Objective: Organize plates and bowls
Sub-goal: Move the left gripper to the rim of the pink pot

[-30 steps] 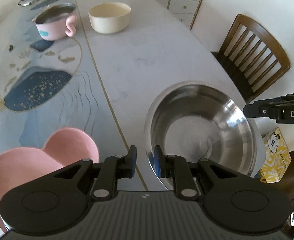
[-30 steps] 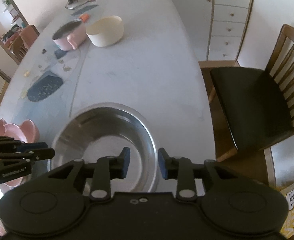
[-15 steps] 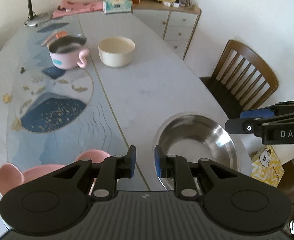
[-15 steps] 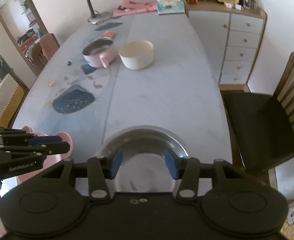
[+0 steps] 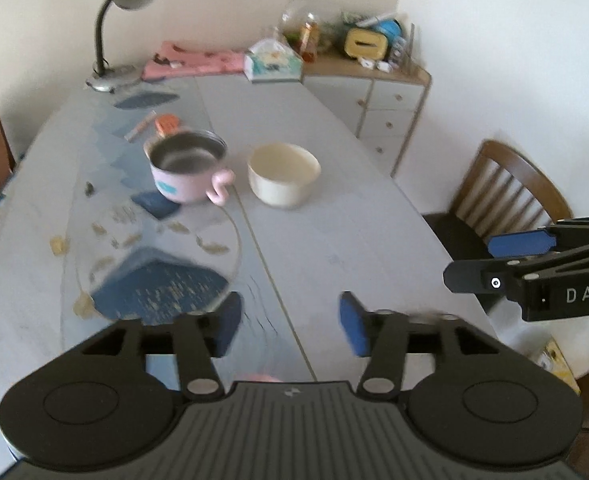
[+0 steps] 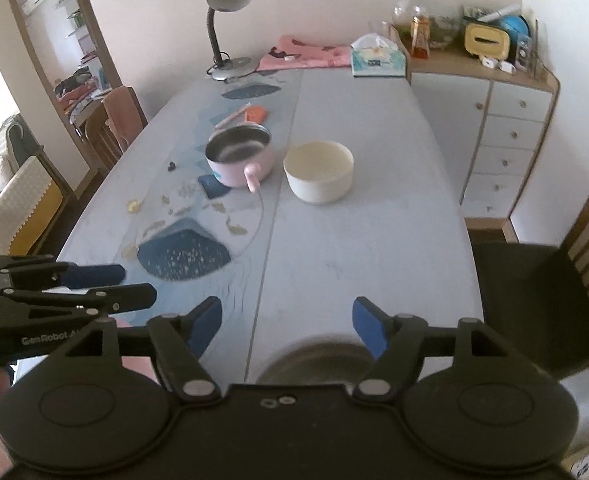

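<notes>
A cream bowl (image 5: 283, 178) and a pink handled pot (image 5: 188, 171) with a steel inside stand side by side mid-table; both also show in the right wrist view, the bowl (image 6: 319, 176) and the pot (image 6: 240, 156). My left gripper (image 5: 290, 323) is open and empty, raised over the near table. My right gripper (image 6: 287, 322) is open and empty. The steel bowl's rim (image 6: 314, 356) shows just below it. A sliver of the pink bear-shaped plate (image 6: 136, 364) shows under the left gripper's body.
The grey table (image 6: 374, 240) has a patterned blue mat (image 6: 184, 256) on its left half. A desk lamp (image 6: 224, 20), pink cloth and tissue box sit at the far end. A drawer cabinet (image 6: 502, 136) and a dark wooden chair (image 6: 534, 304) stand to the right.
Both grippers have lifted and pulled back from the steel bowl and opened wide. The steel bowl and pink plate have slid almost out of view below.
</notes>
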The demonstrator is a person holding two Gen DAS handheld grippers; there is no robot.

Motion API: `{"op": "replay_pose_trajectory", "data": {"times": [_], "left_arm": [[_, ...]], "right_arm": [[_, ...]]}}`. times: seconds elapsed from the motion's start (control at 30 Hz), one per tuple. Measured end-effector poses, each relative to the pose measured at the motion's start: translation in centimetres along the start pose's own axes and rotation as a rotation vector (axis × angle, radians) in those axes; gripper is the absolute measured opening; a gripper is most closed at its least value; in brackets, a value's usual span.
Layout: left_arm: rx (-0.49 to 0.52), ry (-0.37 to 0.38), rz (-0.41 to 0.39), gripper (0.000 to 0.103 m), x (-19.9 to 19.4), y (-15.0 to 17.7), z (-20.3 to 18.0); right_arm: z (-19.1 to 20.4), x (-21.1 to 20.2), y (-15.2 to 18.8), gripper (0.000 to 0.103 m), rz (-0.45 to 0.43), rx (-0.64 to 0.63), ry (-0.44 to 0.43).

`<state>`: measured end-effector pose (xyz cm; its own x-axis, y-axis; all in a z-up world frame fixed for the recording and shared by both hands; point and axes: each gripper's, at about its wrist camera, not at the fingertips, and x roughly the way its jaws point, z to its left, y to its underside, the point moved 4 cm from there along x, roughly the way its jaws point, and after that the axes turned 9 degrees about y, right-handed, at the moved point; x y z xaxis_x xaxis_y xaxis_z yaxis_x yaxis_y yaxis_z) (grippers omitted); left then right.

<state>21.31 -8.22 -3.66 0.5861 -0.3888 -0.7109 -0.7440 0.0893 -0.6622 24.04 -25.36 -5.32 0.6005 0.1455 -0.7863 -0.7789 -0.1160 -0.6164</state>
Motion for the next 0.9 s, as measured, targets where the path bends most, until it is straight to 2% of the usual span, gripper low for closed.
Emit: {"op": "replay_pose_trajectory", "data": {"times": [0.13,0.2,0.3,0.63,0.9], "left_arm": [[-0.038,-0.031,-0.014,0.06,1.3,-2.5,1.8],[-0.053,-0.058,-0.028,0.069,1.9,-3.7,2.7],[-0.078,-0.102,-0.057,0.077,3.0,-5.8,4.5],[-0.154,-0.213,-0.067,0.077,7.7,-11.3,10.0],[-0.194,-0.273,-0.02,0.077,12.4,-13.8,13.6]], "right_arm": [[0.0,1.9,-2.9,0.079,-0.004,-0.033,-0.024],[0.0,3.1,-4.7,0.082,-0.008,-0.048,-0.036],[0.0,4.8,-7.1,0.087,-0.016,-0.069,-0.052],[0.5,12.1,-14.8,0.089,-0.003,-0.11,-0.1],[1.3,18.3,-18.5,0.089,0.03,-0.132,-0.095]]}}
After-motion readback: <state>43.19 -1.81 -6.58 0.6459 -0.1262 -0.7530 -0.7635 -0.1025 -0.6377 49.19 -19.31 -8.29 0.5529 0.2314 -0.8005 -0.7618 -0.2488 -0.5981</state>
